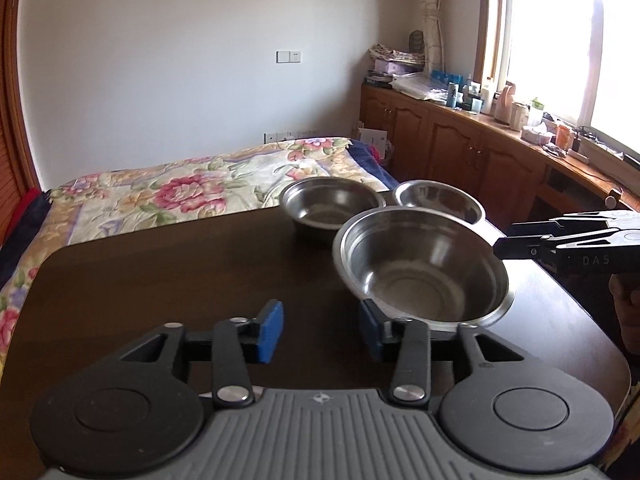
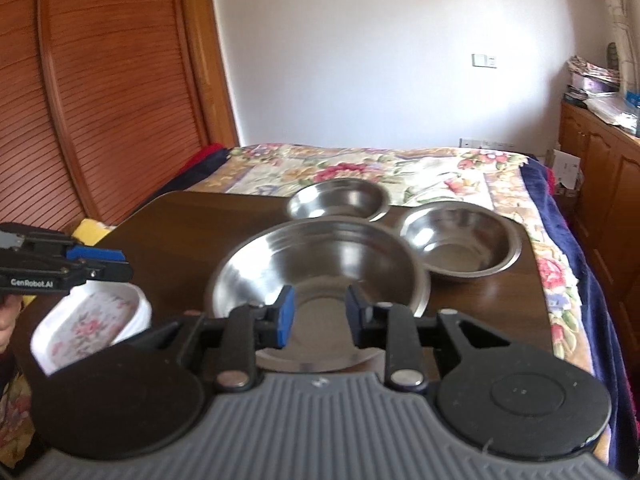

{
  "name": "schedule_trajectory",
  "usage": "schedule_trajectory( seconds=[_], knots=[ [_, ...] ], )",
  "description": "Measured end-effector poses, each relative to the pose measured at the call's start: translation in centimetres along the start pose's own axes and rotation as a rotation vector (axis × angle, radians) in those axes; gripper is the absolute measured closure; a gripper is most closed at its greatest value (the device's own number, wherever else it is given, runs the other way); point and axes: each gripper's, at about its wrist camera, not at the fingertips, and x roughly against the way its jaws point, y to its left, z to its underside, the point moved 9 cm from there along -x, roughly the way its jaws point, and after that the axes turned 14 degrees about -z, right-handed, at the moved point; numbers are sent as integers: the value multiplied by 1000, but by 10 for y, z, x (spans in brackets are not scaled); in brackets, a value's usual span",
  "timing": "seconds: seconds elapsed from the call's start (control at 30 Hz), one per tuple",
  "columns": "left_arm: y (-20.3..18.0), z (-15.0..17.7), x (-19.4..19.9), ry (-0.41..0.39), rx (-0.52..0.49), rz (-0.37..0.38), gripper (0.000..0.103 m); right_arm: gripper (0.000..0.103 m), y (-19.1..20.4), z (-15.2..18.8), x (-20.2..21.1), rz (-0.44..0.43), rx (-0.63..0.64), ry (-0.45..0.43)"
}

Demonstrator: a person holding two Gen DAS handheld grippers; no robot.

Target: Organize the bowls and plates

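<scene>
Looking from our own grippers outward, we judge the sorting barely begun, or perhaps between steps. Nearest us, the left gripper [image 1: 322,330] stands with its blue pads well apart and nothing between them; its right pad sits just beside the rim of the large steel bowl [image 1: 420,264], though we cannot tell whether it touches. The right gripper [image 2: 320,314] has its jaws partly apart, hovering over the near edge of that same bowl (the rim passes behind the pads, and no clamping shows), so we read it as holding nothing. Off to the left, near the table's edge, a white floral dish [image 2: 92,320] lies below the other gripper's fingers. Farther back on the dark table [image 1: 180,264], two smaller steel bowls sit side by side: the left one [image 1: 332,208] and the right one [image 1: 438,200], each just behind the large bowl. None of the three is nested in another, so stacking the bowls and placing the dish look still to do.
</scene>
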Motion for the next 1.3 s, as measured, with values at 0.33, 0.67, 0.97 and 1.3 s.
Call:
schedule_trajectory(
  seconds=[0.33,0.67,0.97,1.3],
  knots=[
    [-25,-12,-29,11,4,-9,3,35,-47,2,-2,51,-30,-9],
    [-34,-15,-53,45,7,-29,0,23,-67,2,-16,24,-60,0],
    [-35,-14,-65,67,3,-33,0,22,-61,2,-26,-13,-46,11],
    [-41,-8,-71,86,-9,-20,0,22,-57,8,-33,-32,-57,30]
  ],
)
